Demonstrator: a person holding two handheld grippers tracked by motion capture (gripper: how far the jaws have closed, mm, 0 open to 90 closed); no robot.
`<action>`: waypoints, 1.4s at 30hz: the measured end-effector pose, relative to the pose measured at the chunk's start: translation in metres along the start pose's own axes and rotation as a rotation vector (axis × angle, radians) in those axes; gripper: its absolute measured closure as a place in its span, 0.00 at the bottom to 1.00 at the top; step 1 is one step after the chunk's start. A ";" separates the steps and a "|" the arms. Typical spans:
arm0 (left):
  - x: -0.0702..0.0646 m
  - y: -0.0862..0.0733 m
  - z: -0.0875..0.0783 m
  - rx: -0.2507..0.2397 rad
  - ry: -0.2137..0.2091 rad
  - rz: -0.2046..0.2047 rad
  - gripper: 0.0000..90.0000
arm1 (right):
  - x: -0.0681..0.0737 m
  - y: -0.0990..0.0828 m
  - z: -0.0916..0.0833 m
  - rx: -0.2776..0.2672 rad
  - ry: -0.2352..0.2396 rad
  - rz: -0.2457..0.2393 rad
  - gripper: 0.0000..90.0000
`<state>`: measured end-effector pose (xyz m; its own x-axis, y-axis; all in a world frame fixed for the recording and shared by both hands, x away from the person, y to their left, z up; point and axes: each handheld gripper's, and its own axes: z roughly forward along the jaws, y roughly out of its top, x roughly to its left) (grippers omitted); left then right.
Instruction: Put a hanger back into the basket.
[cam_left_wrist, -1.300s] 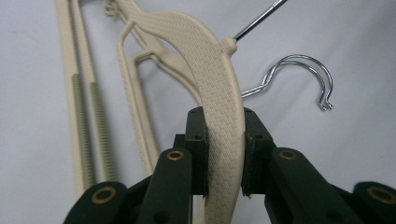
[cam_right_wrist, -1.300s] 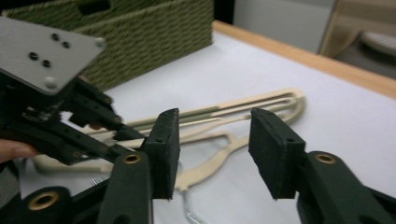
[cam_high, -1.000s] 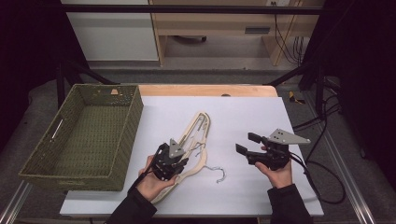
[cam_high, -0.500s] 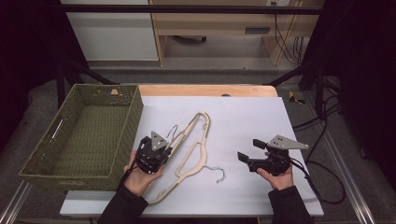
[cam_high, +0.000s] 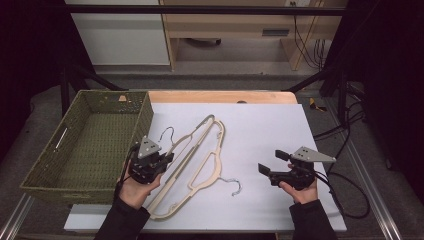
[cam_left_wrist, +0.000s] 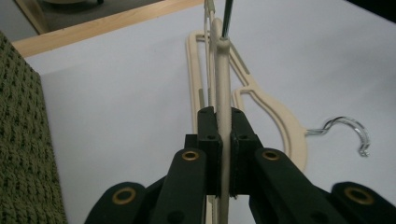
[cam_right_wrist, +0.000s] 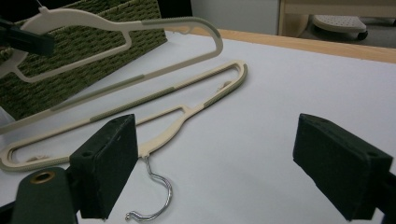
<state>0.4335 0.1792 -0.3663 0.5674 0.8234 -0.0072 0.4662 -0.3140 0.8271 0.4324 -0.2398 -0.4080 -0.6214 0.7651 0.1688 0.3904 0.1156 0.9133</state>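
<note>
Here the left gripper (cam_left_wrist: 223, 154) is clamped on the upper hanger (cam_left_wrist: 219, 70); keep it pinched and level while carrying to the basket (cam_high: 75, 150). The right gripper (cam_right_wrist: 233, 163), its jaws just opened and empty, hangs over the second hanger (cam_right_wrist: 140, 107).

Black tongs (cam_left_wrist: 223, 140) clamp a cream hanger (cam_left_wrist: 219, 79) edge-on above white table (cam_left_wrist: 116, 102).

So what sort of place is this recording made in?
Probably a lab recording bench: a white-topped table inside a black metal frame, loose black cables on the floor behind, and a green woven basket set as a prop.
</note>
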 end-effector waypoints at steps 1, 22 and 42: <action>0.000 0.001 -0.004 -0.008 -0.009 0.004 0.95 | 0.000 0.000 0.000 -0.001 -0.003 0.003 0.15; 0.013 0.050 -0.080 -0.162 -0.091 0.080 0.95 | -0.003 0.000 -0.003 -0.026 -0.047 0.010 0.06; 0.104 0.079 -0.114 -0.150 -0.091 0.051 0.95 | -0.002 0.001 -0.004 -0.025 -0.045 0.001 0.04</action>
<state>0.4517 0.2938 -0.2380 0.6500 0.7599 -0.0080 0.3325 -0.2750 0.9021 0.4318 -0.2438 -0.4060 -0.5895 0.7932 0.1529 0.3731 0.0994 0.9225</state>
